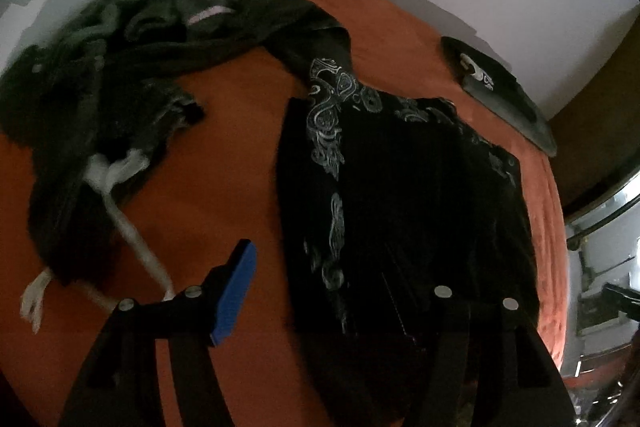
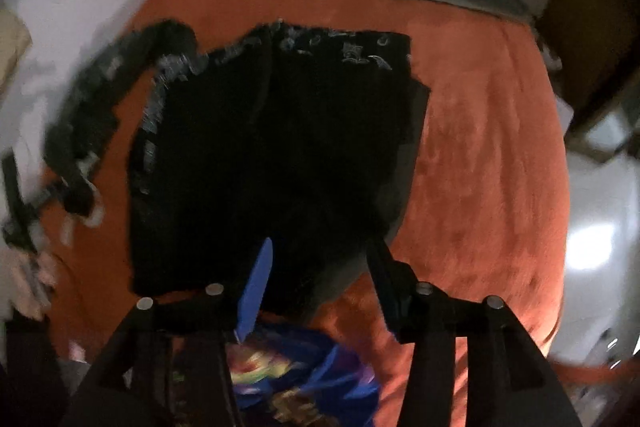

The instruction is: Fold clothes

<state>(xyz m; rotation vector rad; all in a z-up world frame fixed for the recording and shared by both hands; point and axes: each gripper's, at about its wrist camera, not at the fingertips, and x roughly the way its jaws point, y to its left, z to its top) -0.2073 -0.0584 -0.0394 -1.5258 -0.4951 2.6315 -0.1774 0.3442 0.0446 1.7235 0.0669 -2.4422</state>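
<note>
1. Right now my left gripper [image 1: 340, 291] has its jaws spread wide with nothing between them; the blue-padded finger [image 1: 236, 295] hangs over bare orange bedcover [image 1: 208, 195], and the other finger is lost against dark cloth.
2. My right gripper [image 2: 320, 283] is open too, its fingers over the near edge of the black garment [image 2: 280, 155]. I cannot tell whether either finger touches the fabric.
3. That black garment [image 1: 400, 195] lies flat in the middle of the bed. It is folded into a rough rectangle, with its long axis running away from me toward the wall. A pale paisley print [image 1: 332, 115] marks its far edge and left side.
4. From the far-left corner a narrow dark strip [image 1: 320, 43] trails off toward a crumpled pile of dark clothes [image 1: 104, 83] on the left; a white drawstring [image 1: 128, 227] hangs out of that pile toward me.
5. Well apart, by the far right edge against the wall, sits a folded dark item with a white logo [image 1: 500, 91].
6. Below my right gripper lies a bright blue, multicoloured cloth [image 2: 304, 367], just beside the black garment's near edge.
</note>
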